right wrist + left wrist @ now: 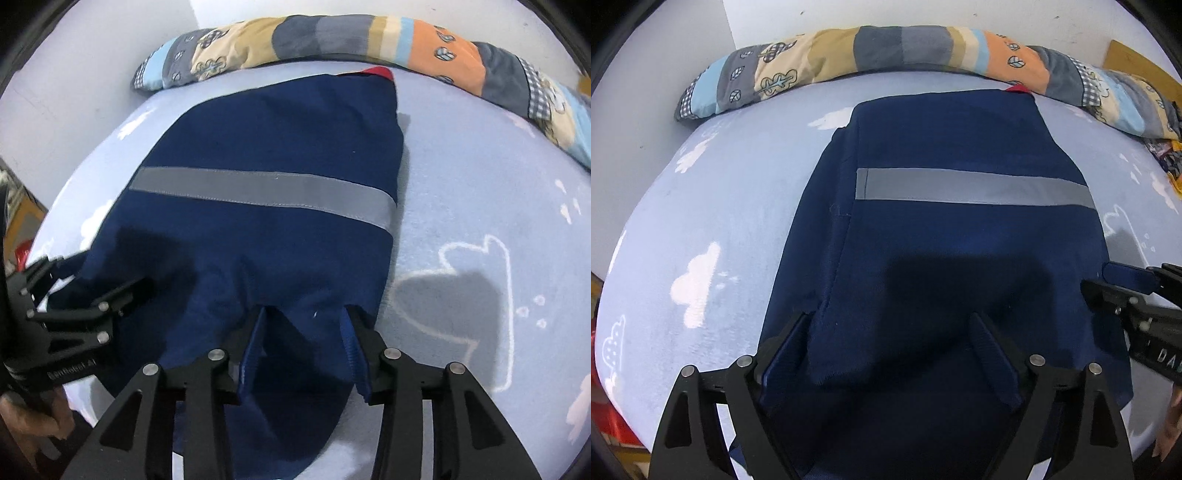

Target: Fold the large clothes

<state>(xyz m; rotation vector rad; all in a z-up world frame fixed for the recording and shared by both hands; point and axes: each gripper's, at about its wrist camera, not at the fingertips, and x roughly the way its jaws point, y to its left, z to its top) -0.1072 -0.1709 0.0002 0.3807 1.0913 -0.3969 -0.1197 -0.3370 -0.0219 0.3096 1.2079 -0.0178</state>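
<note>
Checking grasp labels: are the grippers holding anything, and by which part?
Neither clearly grips. Left gripper and right gripper sit open over the navy garment's near edge, fabric between the fingers.

My black grippers [899, 350] over navy garment [945, 236], grey stripe [971, 188] across, red bit [1019, 89] at its far edge. Sheet [731, 206] under garment: pale blue, white clouds. Pillow [886, 48] beyond: multicolour patchwork.
</note>
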